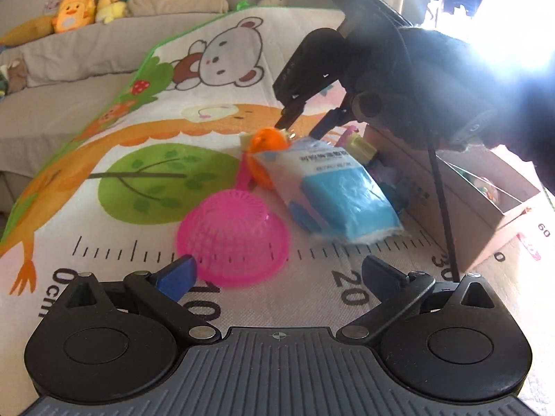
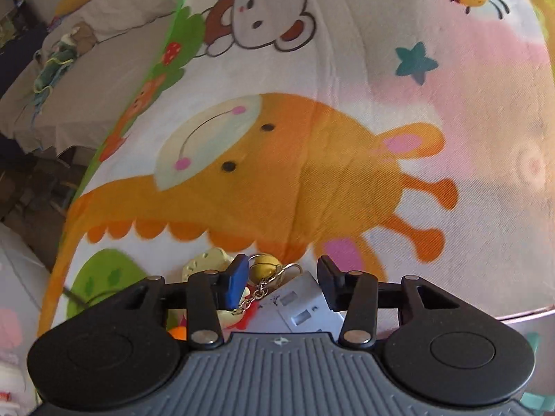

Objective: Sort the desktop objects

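Now my right hand-held gripper [image 2: 282, 277] hangs with fingers apart over a keychain [image 2: 265, 270], clamping nothing. My left hand-held gripper [image 1: 277, 274] is spread wide before the pink strainer [image 1: 232, 239]. The blue packet [image 1: 333, 194] lies lengthwise toward the cardboard box [image 1: 485, 208].

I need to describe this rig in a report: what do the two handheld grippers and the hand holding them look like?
Both grippers share one build: a grey ribbed base, two round black discs, black linkage arms with silver rivets, and black fingers with blue pads. The left gripper has a small crosshair mark on its base. The right gripper trails a thin black cable, and the hand holding it wears a dark glove or sleeve.
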A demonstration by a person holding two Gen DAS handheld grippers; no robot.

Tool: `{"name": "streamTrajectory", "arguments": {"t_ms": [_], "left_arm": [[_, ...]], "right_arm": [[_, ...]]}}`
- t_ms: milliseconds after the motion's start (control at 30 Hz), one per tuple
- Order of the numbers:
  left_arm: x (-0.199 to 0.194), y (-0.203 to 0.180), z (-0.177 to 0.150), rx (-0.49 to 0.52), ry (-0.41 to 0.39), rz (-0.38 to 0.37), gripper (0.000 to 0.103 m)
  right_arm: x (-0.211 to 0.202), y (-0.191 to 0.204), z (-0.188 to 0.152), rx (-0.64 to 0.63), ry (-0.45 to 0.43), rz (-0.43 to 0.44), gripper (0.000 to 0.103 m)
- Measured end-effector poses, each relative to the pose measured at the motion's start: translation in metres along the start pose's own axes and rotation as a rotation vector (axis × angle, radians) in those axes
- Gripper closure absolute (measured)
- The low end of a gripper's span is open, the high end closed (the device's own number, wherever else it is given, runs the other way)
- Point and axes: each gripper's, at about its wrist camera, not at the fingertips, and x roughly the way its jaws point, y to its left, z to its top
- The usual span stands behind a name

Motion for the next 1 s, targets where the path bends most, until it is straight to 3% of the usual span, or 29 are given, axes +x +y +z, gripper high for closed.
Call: {"name": "streamTrajectory", "arguments": {"t_ms": [133, 233, 300, 400, 500, 633, 767, 800, 1000], "left_arm": [[-0.009, -0.004, -0.007, 0.043, 0.000, -0.036, 0.000], [-0.014, -0.006, -0.011, 0.053, -0.014, -0.046, 0.000], [-0.015, -0.007, -0.011, 0.051, -0.019, -0.033, 0.000], [-0.014, -0.008, -0.011, 0.046, -0.013, -0.013, 0.000], [-0.016, -0.010, -0.011, 0.041, -0.020, 0.021, 0.000], [-0.023, -0.016, -0.014, 0.025, 0.007, -0.006, 0.000], [-0.035, -0.027, -0.023, 0.092, 0.011, -0.013, 0.000], [-0.038, -0.028, -0.024, 0.104, 0.012, -0.012, 0.000], [-0.039, -0.031, -0.022, 0.122, 0.022, 0.004, 0.000]], "right_arm": [[-0.030, 0.022, -0.038, -0.051, 0.059, 0.120, 0.058], [-0.090, 0.023, -0.075, -0.124, -0.073, 0.131, 0.058], [-0.140, 0.006, -0.106, -0.166, -0.204, 0.047, 0.048], [-0.185, -0.043, -0.139, -0.132, -0.330, -0.127, 0.043], [-0.191, -0.106, -0.155, -0.053, -0.370, -0.335, 0.042], [-0.165, -0.174, -0.155, 0.010, -0.344, -0.434, 0.042], [-0.142, -0.206, -0.162, 0.163, -0.306, -0.324, 0.047], [-0.140, -0.200, -0.168, 0.184, -0.316, -0.278, 0.039], [-0.140, -0.138, -0.190, 0.135, -0.312, -0.097, 0.037]]}}
